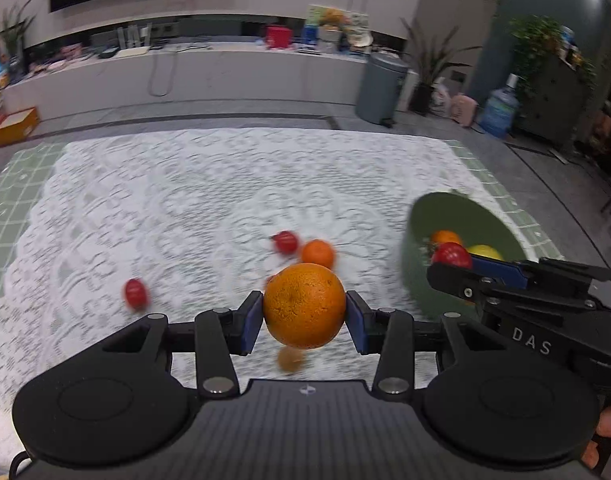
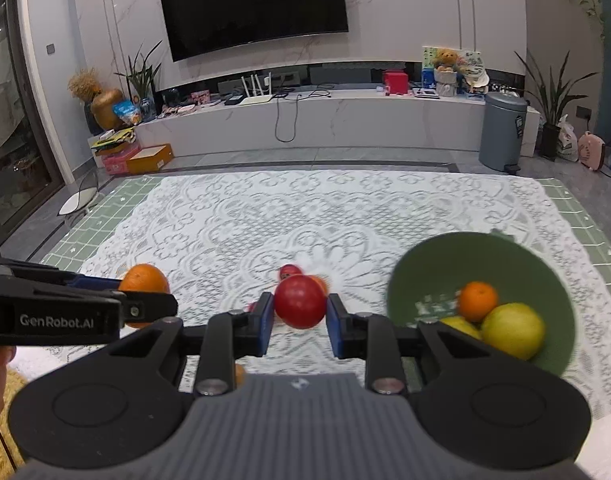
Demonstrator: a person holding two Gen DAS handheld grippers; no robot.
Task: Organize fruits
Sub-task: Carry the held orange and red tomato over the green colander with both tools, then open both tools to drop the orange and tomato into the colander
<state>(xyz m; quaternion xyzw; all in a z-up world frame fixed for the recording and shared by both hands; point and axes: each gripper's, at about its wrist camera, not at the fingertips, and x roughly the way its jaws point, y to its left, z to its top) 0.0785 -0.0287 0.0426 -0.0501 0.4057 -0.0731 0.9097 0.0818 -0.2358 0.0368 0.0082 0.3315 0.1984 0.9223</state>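
Observation:
My left gripper [image 1: 304, 312] is shut on a large orange [image 1: 304, 306] and holds it above the lace cloth; the orange also shows in the right wrist view [image 2: 143, 279]. My right gripper [image 2: 299, 310] is shut on a red tomato [image 2: 300, 301], also seen in the left wrist view [image 1: 451, 255] near the green bowl [image 1: 421, 264]. The bowl [image 2: 433, 264] holds a small orange [image 2: 478, 301] and yellow-green fruits [image 2: 513, 330]. Loose on the cloth lie a small orange [image 1: 318, 253], a red tomato [image 1: 286, 241] and another red tomato [image 1: 136, 293].
A white lace cloth [image 1: 185, 200] covers a green grid mat [image 1: 17, 184] on the table. Beyond the far edge are a grey bin [image 2: 501, 136], a low white cabinet [image 2: 345, 120] and plants.

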